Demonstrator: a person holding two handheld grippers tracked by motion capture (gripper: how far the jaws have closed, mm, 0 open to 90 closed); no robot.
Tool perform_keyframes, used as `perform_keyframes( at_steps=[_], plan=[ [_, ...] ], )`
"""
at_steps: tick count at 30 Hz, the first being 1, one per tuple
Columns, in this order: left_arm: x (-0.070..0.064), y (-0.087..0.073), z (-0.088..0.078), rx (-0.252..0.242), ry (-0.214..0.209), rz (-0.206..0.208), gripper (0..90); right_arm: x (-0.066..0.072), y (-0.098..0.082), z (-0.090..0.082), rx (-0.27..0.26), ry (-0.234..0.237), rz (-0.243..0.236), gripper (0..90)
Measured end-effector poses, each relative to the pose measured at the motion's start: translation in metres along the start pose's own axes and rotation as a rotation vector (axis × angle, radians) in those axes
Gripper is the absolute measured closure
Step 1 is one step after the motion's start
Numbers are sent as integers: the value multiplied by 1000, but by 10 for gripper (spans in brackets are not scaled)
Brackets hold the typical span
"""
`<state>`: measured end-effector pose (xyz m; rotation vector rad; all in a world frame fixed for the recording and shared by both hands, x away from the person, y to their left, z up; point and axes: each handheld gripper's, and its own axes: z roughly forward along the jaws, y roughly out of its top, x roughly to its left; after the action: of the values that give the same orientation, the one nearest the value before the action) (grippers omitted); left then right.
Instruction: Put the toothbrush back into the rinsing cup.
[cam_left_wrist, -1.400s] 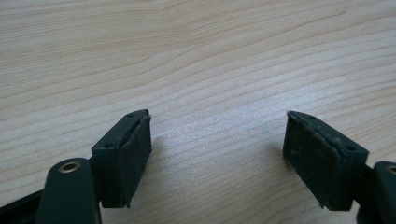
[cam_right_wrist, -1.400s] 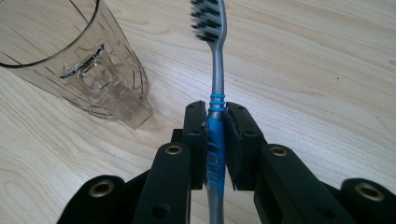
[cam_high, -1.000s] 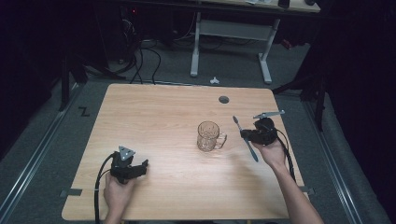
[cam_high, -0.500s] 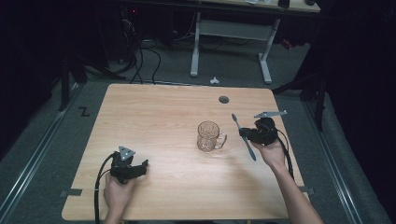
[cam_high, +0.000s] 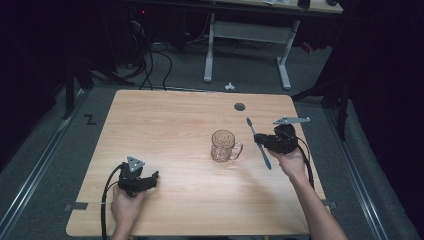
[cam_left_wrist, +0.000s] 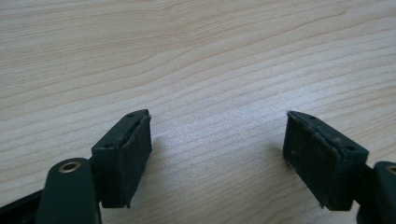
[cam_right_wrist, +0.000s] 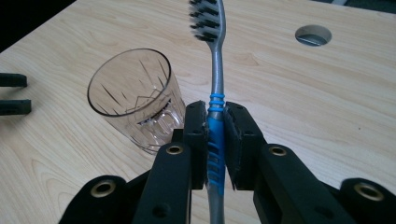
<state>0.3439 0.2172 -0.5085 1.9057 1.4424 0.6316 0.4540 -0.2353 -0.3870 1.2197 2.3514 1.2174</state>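
While the left gripper (cam_high: 150, 177) rests released on the near-left counter (cam_high: 170, 120), the glass mug (cam_high: 223, 145) stands mid-counter; rightward, the right gripper (cam_right_wrist: 215, 122) fingers clench the toothbrush (cam_right_wrist: 214, 70). Tip it upright, then lower gently inside.

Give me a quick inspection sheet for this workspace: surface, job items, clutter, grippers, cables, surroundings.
Surface: wooden table, round hole near the far edge.
Job's things: toothbrush, bristle end beyond the jaws; glass mug upright mid-table, nothing seen inside.
Clutter: nothing seen.
Grippers: right gripper shut on the toothbrush's blue grip, beside the mug; left gripper open, nothing between the jaws, low over bare wood.
Cables: black cable trails from the left gripper off the near edge.
Surroundings: dark room, white desk frame and floor cables behind.
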Motion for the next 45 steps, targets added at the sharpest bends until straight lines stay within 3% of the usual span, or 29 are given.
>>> perform_keyframes(
  at_steps=[17,33,45],
  plan=[
    [0,0,0,0,0,0,241,11,9,4,-53,90,2,797],
    [0,0,0,0,0,0,241,10,10,3,-74,101,0,794],
    [0,0,0,0,0,1,241,18,20,5,-74,105,-32,794]
  ],
)
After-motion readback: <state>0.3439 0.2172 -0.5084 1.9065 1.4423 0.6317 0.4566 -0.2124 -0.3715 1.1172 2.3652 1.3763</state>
